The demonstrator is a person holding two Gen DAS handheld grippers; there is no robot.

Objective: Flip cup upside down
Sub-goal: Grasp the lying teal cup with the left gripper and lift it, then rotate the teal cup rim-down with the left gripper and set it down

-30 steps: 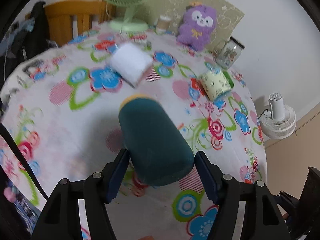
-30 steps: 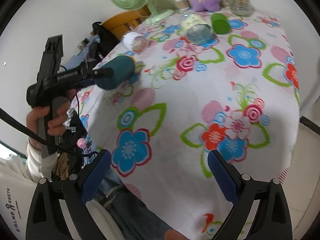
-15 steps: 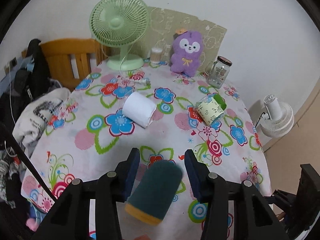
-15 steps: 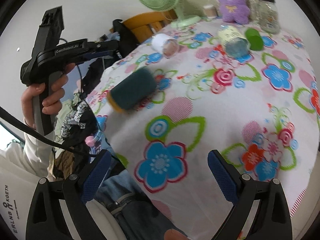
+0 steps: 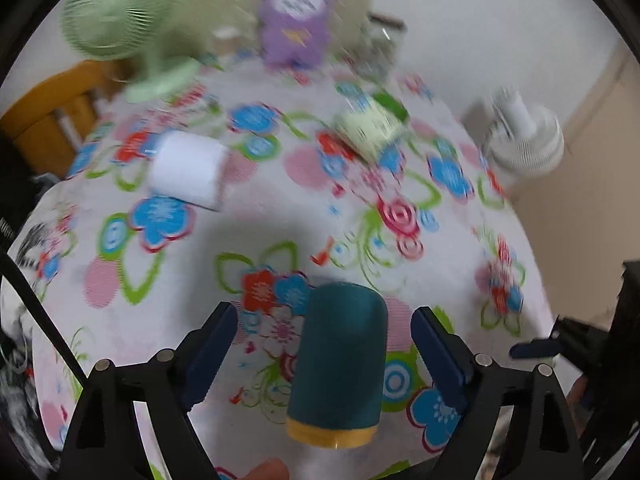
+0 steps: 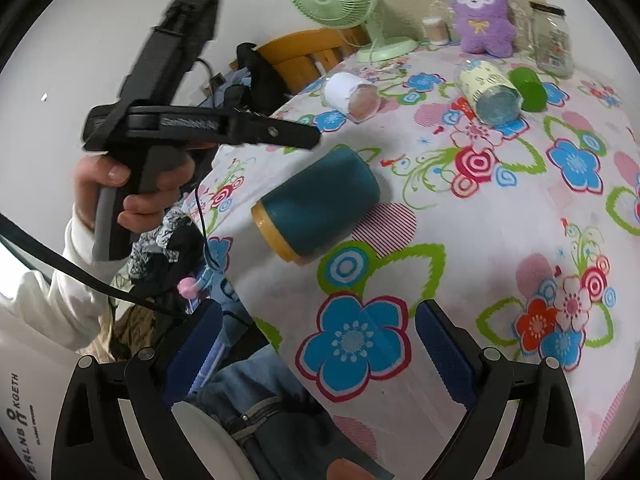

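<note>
Released since half a second ago, teal cup (image 5: pixel 340 356) lies sideways between the left gripper's (image 5: pixel 320 344) spread fingers; right gripper (image 6: pixel 318 336) empty, open; light, rigid, likely rolls: grasp mid-body

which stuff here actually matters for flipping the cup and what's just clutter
Job:
teal cup, lying on its side
left gripper, open around it
right gripper, open

Clutter:
white cup
patterned cup
green cup
purple plush
green fan
glass jar
</note>
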